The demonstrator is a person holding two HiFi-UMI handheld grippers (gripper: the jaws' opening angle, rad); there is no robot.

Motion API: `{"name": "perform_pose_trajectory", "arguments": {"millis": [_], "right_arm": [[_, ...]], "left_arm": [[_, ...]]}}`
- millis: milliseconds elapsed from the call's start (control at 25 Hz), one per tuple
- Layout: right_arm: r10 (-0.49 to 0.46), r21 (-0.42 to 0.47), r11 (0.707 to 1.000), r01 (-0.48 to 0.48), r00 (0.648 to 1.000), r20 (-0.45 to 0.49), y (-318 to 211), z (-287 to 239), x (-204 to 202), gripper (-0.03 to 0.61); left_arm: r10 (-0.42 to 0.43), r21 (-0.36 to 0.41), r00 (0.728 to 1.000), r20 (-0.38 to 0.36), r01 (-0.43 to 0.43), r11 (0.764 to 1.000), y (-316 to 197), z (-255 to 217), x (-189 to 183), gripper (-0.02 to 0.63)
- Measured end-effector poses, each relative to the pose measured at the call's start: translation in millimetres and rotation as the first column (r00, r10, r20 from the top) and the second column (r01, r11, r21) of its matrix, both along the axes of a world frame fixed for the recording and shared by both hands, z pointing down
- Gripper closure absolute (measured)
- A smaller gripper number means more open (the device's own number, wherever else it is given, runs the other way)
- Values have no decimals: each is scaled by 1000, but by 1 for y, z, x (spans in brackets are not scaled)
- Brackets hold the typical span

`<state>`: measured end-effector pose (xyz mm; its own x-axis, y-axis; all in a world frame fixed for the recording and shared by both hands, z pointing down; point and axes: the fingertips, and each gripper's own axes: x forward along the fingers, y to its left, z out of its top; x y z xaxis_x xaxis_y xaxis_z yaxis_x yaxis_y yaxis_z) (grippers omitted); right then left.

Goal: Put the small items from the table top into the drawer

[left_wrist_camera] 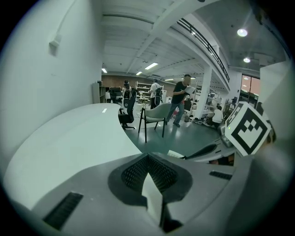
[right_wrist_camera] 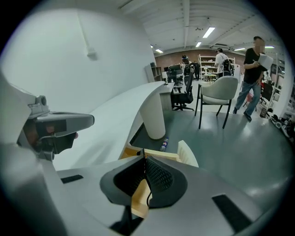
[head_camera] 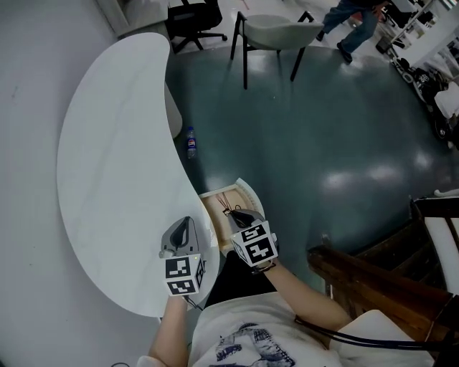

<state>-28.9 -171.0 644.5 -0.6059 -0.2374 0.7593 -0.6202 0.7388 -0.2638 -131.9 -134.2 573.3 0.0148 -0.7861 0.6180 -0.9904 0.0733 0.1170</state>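
A seated person holds two grippers at the near end of a curved white desk (head_camera: 115,158), beside its right edge, where a wooden drawer (head_camera: 251,197) stands pulled open towards the dark green floor. The right gripper (head_camera: 239,213) points down over the open drawer, its jaws closed on a thin black cord (right_wrist_camera: 147,198) that shows in the slit between the pads and just past the tips, so the cord sits above the drawer's wooden bottom. The left gripper (head_camera: 188,222) hangs over the desk's right edge, just beside the drawer, with its jaws pressed together at the tips and only the white desk top showing through the gap below them. The two grippers are close together, side by side. A plastic bottle (head_camera: 191,142) lies on the floor against the desk's base, further along from the drawer. Beyond it stand a pale chair (head_camera: 276,30) and a black office chair (head_camera: 193,18), and a person (head_camera: 351,21) walks across the far floor.
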Motion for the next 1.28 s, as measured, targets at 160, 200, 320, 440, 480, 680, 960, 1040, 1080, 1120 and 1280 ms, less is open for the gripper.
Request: {"name": "perform_pose_trajectory", "arguments": {"millis": [160,200,320,440,480,680,960,1040,1080,1120,1280], "right_arm": [[23,-39,999,-24,1000,-6,-2,27,-5,545],[27,-50,998,-27,1000,-7,-2,34,-6,545],[29,-74,997,-30,999,-23,-2,58,-9,545],[34,-92,995,-37,999,-33,-2,79,-11,545],[35,-99,994,-38,999,-35,-2,85,-13,545],[14,-113,993,-18,999,-40,-8,109,-28,545],[7,-146,989,-17,998,-67,-5,139,-28,545],[11,-156,988,-22,997,-76,-2,146,-26,545],[11,-158,987,-24,997,-78,-2,149,-27,545],[12,-161,987,-24,997,-80,-1,152,-27,545],[10,-171,985,-26,996,-91,2,163,-30,545]], "left_arm": [[2,-12,1000,-11,-2,1000,-8,21,-6,594],[-1,-12,1000,-13,1,1000,-10,24,-8,594],[-8,-17,1000,-11,8,1000,-15,34,-13,594],[-9,-19,1000,-2,9,1000,-18,43,-18,594],[-9,-18,1000,4,9,1000,-20,45,-20,594],[-24,-11,999,22,24,1000,-29,51,-34,594],[-13,-20,999,35,13,1000,-30,60,-34,594],[-15,-26,999,34,16,1000,-29,62,-33,594],[-15,-29,999,34,16,999,-30,62,-34,594],[-15,-31,999,34,16,999,-30,63,-34,594],[-11,-35,999,43,12,999,-30,64,-34,594]]}}
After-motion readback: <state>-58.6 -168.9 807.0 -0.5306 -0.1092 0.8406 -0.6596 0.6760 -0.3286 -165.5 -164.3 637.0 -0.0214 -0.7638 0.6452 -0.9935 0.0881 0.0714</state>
